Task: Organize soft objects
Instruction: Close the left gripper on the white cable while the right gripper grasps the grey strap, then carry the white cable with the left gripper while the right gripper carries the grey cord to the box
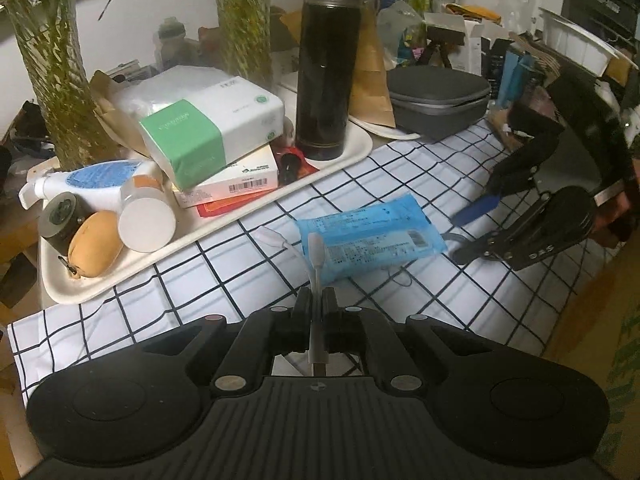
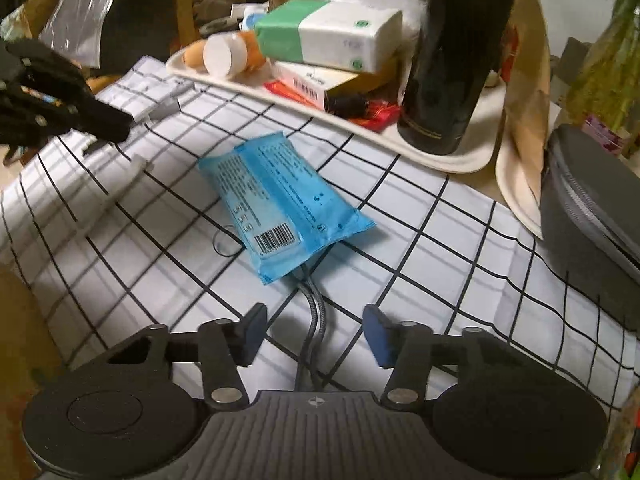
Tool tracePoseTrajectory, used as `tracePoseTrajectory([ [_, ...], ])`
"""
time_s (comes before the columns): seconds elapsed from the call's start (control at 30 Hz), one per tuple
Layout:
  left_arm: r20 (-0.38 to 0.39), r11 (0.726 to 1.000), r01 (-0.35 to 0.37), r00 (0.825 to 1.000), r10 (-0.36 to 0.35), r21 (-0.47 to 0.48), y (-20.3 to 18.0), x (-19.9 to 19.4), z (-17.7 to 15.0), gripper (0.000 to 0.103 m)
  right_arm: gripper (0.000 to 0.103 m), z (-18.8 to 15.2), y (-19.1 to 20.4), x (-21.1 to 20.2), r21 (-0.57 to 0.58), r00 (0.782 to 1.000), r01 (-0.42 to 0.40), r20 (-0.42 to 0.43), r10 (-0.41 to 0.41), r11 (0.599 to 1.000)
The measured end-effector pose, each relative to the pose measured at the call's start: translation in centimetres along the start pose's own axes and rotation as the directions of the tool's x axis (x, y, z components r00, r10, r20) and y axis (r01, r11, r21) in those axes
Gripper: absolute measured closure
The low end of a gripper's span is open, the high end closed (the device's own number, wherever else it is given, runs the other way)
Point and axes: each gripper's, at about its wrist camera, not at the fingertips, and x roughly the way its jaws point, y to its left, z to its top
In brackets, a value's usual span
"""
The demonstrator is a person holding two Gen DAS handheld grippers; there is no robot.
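A blue wet-wipes pack [image 1: 370, 232] lies flat on the checked cloth; it also shows in the right wrist view [image 2: 276, 200]. My left gripper [image 1: 316, 300] is shut on a thin white cable [image 1: 315, 264] whose adapter ends [image 1: 272, 236] hang just left of the pack. My right gripper [image 2: 314, 332] is open and empty, just short of the pack's near end, over a grey braided cable [image 2: 314, 320]. The right gripper also shows in the left wrist view [image 1: 464, 228], at the pack's right end. The left gripper shows in the right wrist view [image 2: 120, 128], at the far left.
A cream tray [image 1: 224, 220] behind the pack holds a green-and-white tissue pack [image 1: 212, 132], a black flask [image 1: 326, 64], boxes, bottles and a tan pouch [image 1: 94, 244]. A grey zip case [image 1: 438, 100] stands at the back right. Plants and clutter line the back.
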Motion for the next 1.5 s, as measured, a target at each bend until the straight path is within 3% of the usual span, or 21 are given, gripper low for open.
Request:
tracePoseTrajectory([
  [0.1, 0.006, 1.000, -0.008, 1.000, 0.008, -0.006, 0.3, -0.1, -0.1, 0.097, 0.073, 0.3, -0.1, 0.2, 0.016, 1.000, -0.005, 0.000, 0.005, 1.000],
  [0.13, 0.006, 1.000, -0.011, 1.000, 0.011, -0.009, 0.4, -0.1, -0.1, 0.097, 0.089, 0.4, -0.1, 0.3, 0.023, 1.000, -0.004, -0.008, 0.004, 1.000],
  [0.17, 0.006, 1.000, -0.014, 1.000, 0.014, -0.011, 0.4, -0.2, -0.1, 0.097, 0.095, 0.5, 0.0, 0.2, 0.019, 1.000, 0.010, -0.018, -0.009, 1.000],
  [0.43, 0.029, 0.999, -0.036, 0.999, 0.037, -0.019, 0.5, -1.1, 0.0, 0.097, 0.096, 0.2, -0.4, -1.5, 0.021, 0.996, 0.081, -0.032, -0.080, 0.997],
  [0.83, 0.091, 0.998, -0.061, 0.994, 0.064, -0.035, -0.7, -3.3, 1.3, 0.097, 0.096, 0.1, -0.2, -7.9, 0.048, 0.990, 0.109, 0.080, -0.113, 0.993],
  [1.23, 0.159, 0.994, -0.096, 0.982, 0.104, -0.058, -1.9, -6.4, 1.9, 0.097, 0.096, -0.6, 0.3, -13.5, 0.097, 0.968, 0.150, 0.188, -0.166, 0.984],
  [1.5, 0.200, 0.987, -0.132, 0.969, 0.148, -0.092, -2.1, -9.0, 2.3, 0.097, 0.096, -0.7, 1.0, -17.2, 0.135, 0.953, 0.120, 0.263, -0.152, 0.984],
])
